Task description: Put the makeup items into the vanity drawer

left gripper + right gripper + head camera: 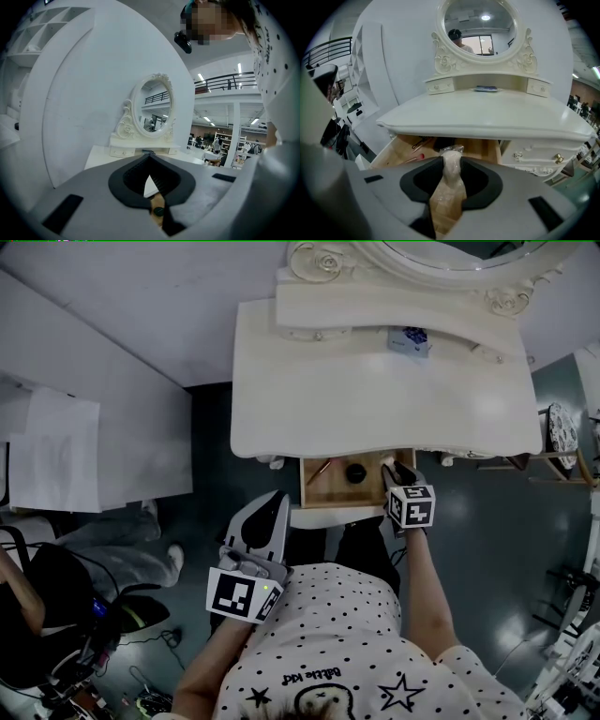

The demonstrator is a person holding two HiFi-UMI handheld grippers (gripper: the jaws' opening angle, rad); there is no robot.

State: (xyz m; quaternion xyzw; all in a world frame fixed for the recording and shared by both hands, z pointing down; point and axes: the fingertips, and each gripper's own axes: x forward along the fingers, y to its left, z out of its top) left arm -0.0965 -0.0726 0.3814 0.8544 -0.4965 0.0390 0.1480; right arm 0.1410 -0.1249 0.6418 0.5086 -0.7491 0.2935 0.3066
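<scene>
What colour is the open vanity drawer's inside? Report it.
Open drawer: pale tan wood; right gripper view.

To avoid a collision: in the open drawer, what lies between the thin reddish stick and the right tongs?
A round black container on the drawer floor, shown in the head view. The right tongs grip a plastic-wrapped pale item.

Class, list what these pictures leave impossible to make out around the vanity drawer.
- Drawer, head view: rear part hidden under the vanity top.
- Wrapped item, right gripper view: contents obscured by wrapping, lower end behind the jaws.
- Blue object, head view: too small to identify.
</scene>
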